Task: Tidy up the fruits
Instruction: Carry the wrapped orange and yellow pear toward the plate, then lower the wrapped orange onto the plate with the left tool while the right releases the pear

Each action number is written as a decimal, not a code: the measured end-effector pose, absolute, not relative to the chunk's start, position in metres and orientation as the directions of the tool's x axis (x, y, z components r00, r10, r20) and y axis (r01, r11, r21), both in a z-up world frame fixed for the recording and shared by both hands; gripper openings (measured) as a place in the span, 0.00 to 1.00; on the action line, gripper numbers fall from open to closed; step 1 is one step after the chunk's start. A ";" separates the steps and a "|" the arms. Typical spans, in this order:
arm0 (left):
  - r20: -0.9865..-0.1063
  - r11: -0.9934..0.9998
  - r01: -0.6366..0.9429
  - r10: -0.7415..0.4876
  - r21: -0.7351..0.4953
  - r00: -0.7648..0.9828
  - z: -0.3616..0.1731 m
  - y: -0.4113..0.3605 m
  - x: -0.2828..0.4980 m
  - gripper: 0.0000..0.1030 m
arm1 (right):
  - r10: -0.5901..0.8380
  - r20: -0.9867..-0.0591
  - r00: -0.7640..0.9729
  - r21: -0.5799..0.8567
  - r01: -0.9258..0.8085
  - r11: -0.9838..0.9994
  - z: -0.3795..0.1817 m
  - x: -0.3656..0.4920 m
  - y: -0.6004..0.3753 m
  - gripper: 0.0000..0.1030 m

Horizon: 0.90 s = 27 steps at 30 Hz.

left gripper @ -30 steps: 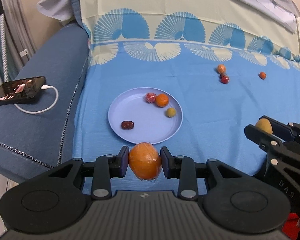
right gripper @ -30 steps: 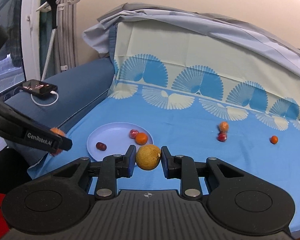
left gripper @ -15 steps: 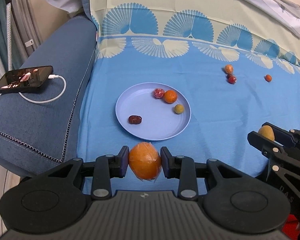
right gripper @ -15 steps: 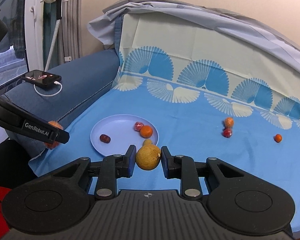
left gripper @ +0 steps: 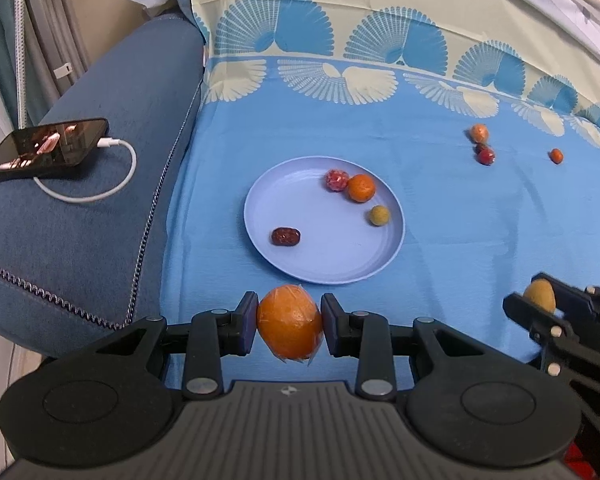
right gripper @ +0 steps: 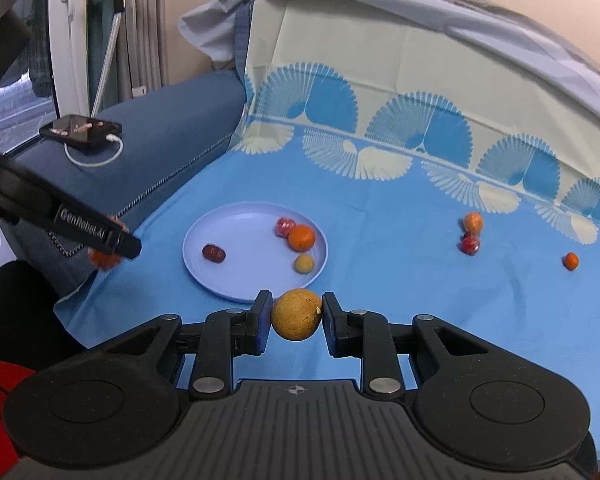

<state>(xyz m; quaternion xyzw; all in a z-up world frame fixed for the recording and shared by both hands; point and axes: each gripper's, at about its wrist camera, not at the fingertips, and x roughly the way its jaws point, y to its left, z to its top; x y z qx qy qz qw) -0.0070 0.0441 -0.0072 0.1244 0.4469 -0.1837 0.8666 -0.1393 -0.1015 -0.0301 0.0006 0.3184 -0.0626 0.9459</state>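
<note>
My left gripper (left gripper: pixel 289 327) is shut on a wrapped orange (left gripper: pixel 289 330), held just short of the near rim of a light purple plate (left gripper: pixel 300 256). My right gripper (right gripper: pixel 296 316) is shut on a round yellow-brown fruit (right gripper: pixel 296 314), near the plate (right gripper: pixel 240 284) front right edge. The plate holds a dark red date (left gripper: pixel 285 237), a pink-red fruit (left gripper: pixel 337 180), a small orange (left gripper: pixel 361 188) and a small yellow fruit (left gripper: pixel 379 215). In the left wrist view the right gripper (left gripper: pixel 538 304) shows at the right edge.
Loose fruits lie on the blue cloth at the right: an orange one (left gripper: pixel 479 133), a red one (left gripper: pixel 486 156) and a tiny orange one (left gripper: pixel 556 155). A phone (left gripper: pixel 46 148) with a white cable (left gripper: pixel 92 196) rests on the sofa arm at left.
Both grippers have moved forward toward the plate, still holding their fruits. The plate appears larger and closer in both views.
</note>
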 end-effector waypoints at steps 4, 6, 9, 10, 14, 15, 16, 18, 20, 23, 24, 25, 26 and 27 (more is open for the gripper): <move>-0.826 0.900 0.434 -0.209 0.047 0.523 -0.008 0.039 0.003 0.36 | -0.114 -0.620 0.777 -0.038 0.115 0.993 -0.034 -0.129 -0.104 0.27; -0.828 0.899 0.435 -0.208 0.048 0.521 -0.008 0.036 0.009 0.36 | -0.114 -0.625 0.772 -0.033 0.120 0.992 -0.035 -0.122 -0.106 0.27; -0.835 0.897 0.439 -0.204 0.050 0.512 -0.011 0.031 0.020 0.36 | -0.104 -0.640 0.762 -0.014 0.124 0.992 -0.039 -0.108 -0.111 0.27; -0.838 0.896 0.441 -0.201 0.051 0.506 -0.012 0.029 0.024 0.36 | -0.100 -0.646 0.757 -0.007 0.125 0.992 -0.041 -0.103 -0.113 0.27; -0.850 0.892 0.449 -0.195 0.054 0.490 -0.020 0.021 0.042 0.36 | -0.085 -0.666 0.741 0.011 0.124 0.992 -0.050 -0.083 -0.116 0.27; -0.852 0.891 0.451 -0.191 0.057 0.487 -0.022 0.018 0.047 0.36 | -0.082 -0.669 0.738 0.013 0.121 0.993 -0.052 -0.078 -0.117 0.27; -0.855 0.890 0.452 -0.188 0.060 0.484 -0.025 0.015 0.052 0.36 | -0.077 -0.674 0.735 0.014 0.117 0.993 -0.054 -0.073 -0.118 0.27; -0.860 0.886 0.459 -0.182 0.067 0.476 -0.031 0.008 0.062 0.36 | -0.071 -0.683 0.727 0.018 0.114 0.993 -0.059 -0.062 -0.120 0.27; -0.866 0.885 0.461 -0.174 0.071 0.468 -0.038 0.002 0.072 0.36 | -0.065 -0.692 0.719 0.022 0.112 0.993 -0.064 -0.053 -0.123 0.27; -0.875 0.886 0.459 -0.164 0.073 0.456 -0.048 -0.006 0.089 0.36 | -0.058 -0.702 0.710 0.026 0.107 0.994 -0.072 -0.037 -0.126 0.27; -0.878 0.886 0.458 -0.159 0.075 0.452 -0.052 -0.008 0.095 0.36 | -0.056 -0.703 0.708 0.025 0.104 0.994 -0.074 -0.031 -0.128 0.27; -0.881 0.886 0.458 -0.155 0.077 0.448 -0.056 -0.010 0.100 0.36 | -0.054 -0.705 0.707 0.025 0.101 0.995 -0.076 -0.027 -0.129 0.27; -0.884 0.886 0.457 -0.152 0.077 0.443 -0.060 -0.012 0.106 0.36 | -0.052 -0.706 0.706 0.024 0.097 0.995 -0.080 -0.021 -0.130 0.27; -0.887 0.887 0.456 -0.146 0.078 0.437 -0.065 -0.014 0.111 0.36 | -0.051 -0.708 0.705 0.022 0.094 0.995 -0.083 -0.017 -0.131 0.27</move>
